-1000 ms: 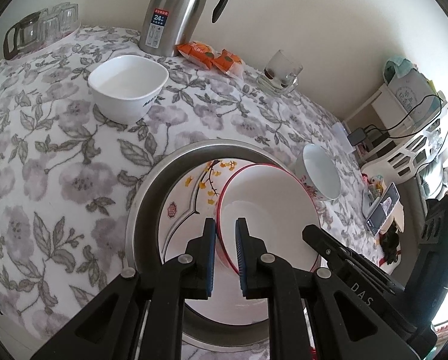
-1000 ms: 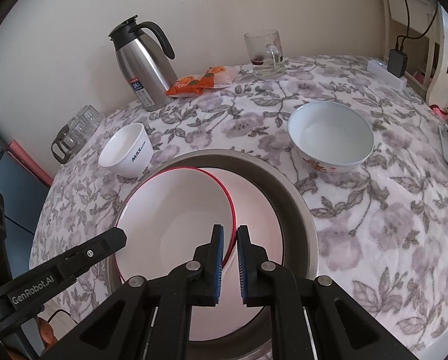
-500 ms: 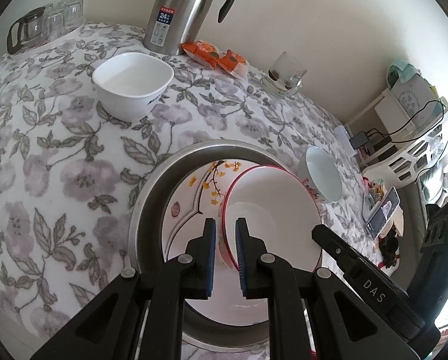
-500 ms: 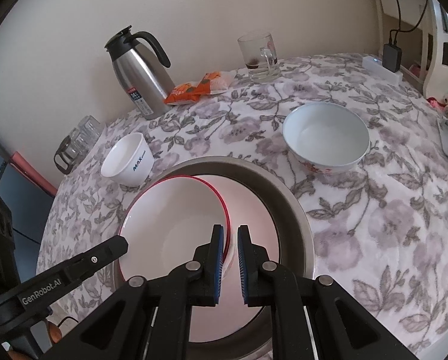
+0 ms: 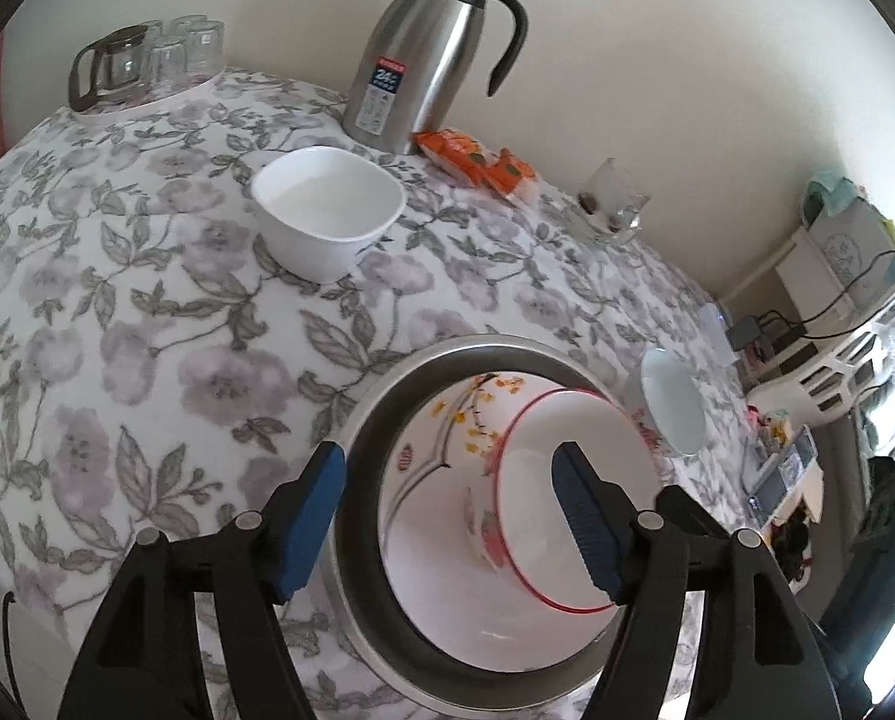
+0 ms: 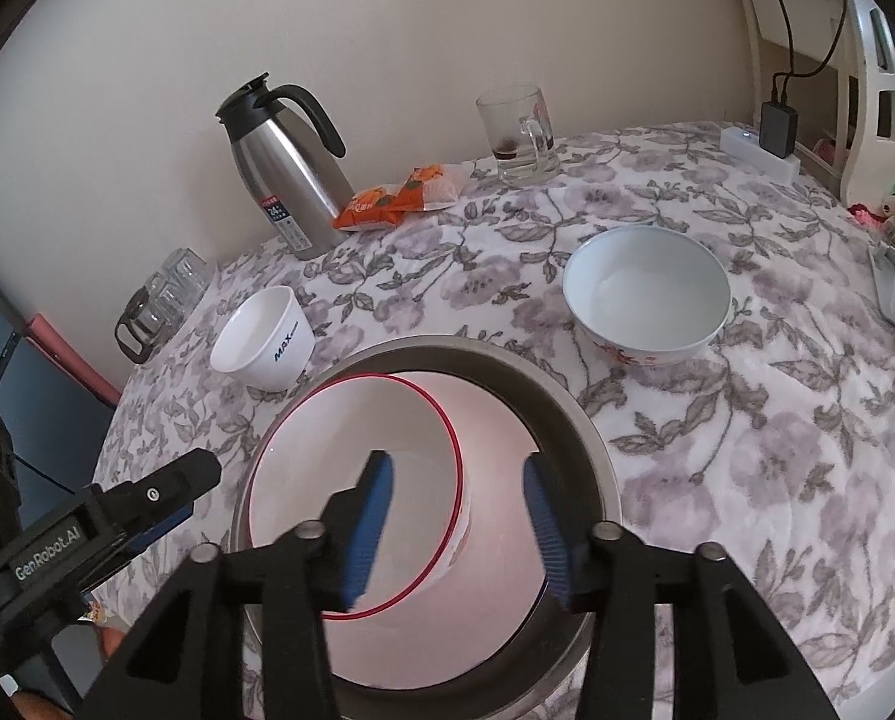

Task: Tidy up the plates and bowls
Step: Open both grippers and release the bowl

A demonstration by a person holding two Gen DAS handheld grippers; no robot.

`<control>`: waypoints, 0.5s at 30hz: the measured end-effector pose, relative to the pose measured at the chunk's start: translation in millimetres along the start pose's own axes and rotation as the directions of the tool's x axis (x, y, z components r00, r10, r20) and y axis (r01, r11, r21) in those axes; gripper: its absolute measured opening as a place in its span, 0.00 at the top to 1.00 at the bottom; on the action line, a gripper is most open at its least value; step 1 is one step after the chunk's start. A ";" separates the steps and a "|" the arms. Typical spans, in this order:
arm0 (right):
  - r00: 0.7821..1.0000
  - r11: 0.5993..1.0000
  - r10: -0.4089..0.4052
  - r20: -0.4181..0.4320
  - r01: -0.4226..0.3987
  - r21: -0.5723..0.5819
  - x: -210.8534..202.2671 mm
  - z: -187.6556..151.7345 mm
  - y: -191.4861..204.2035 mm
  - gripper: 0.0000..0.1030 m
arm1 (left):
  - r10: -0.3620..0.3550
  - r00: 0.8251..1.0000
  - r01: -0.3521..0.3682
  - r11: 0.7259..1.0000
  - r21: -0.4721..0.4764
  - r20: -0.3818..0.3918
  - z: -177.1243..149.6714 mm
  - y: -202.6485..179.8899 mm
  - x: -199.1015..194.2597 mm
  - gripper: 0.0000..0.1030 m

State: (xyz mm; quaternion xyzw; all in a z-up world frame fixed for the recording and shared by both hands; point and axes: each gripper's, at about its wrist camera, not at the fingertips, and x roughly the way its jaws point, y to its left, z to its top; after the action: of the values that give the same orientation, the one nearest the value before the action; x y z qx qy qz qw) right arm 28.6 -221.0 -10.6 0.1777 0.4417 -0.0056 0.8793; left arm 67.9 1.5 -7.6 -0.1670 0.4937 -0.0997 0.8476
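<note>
- Bowl (image 5: 567, 504) with a red rim sits inside a steel basin (image 5: 381, 414) on the floral tablecloth (image 5: 117, 330), resting on a flower-painted plate (image 5: 441, 438) that lines the basin floor.
- The bowl leans toward the basin's left side in the right wrist view (image 6: 357, 480), with bare plate showing to its right.
- Left gripper (image 5: 447, 516): jaws have just been opening and now stand wide; 1 blue pad hangs over the basin's outer edge, the other over the bowl's inside, and neither presses on the rim.
- Right gripper (image 6: 456, 525): jaws have just been opening and stand about half apart, straddling the bowl's near wall without pinching it; the bowl rim lies between the pads.
- White square bowl (image 6: 264, 339) marked MAX stands on the cloth just beyond the basin, apart from it.
- Round white bowl (image 6: 645, 297) with a floral outside stands well to the other side, also apart from the basin.
- Behind them by the wall: steel flask (image 6: 285, 174), orange snack packets (image 6: 399, 198), glass mug (image 6: 516, 135) and a cluster of glasses (image 6: 165, 294).
</note>
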 end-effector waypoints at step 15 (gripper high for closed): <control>0.999 0.999 -0.037 0.022 0.037 0.005 0.7 1.1 -3.5 0.00 | 0.204 0.974 -0.202 0.979 -0.040 0.094 5.6 19.3 -7.3 0.05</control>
State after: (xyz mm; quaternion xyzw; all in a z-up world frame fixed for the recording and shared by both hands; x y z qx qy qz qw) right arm 29.3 -224.6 -11.6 0.1715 0.4352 -0.0248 0.8835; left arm 69.3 22.8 -6.6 -0.1331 0.4677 0.0031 0.8738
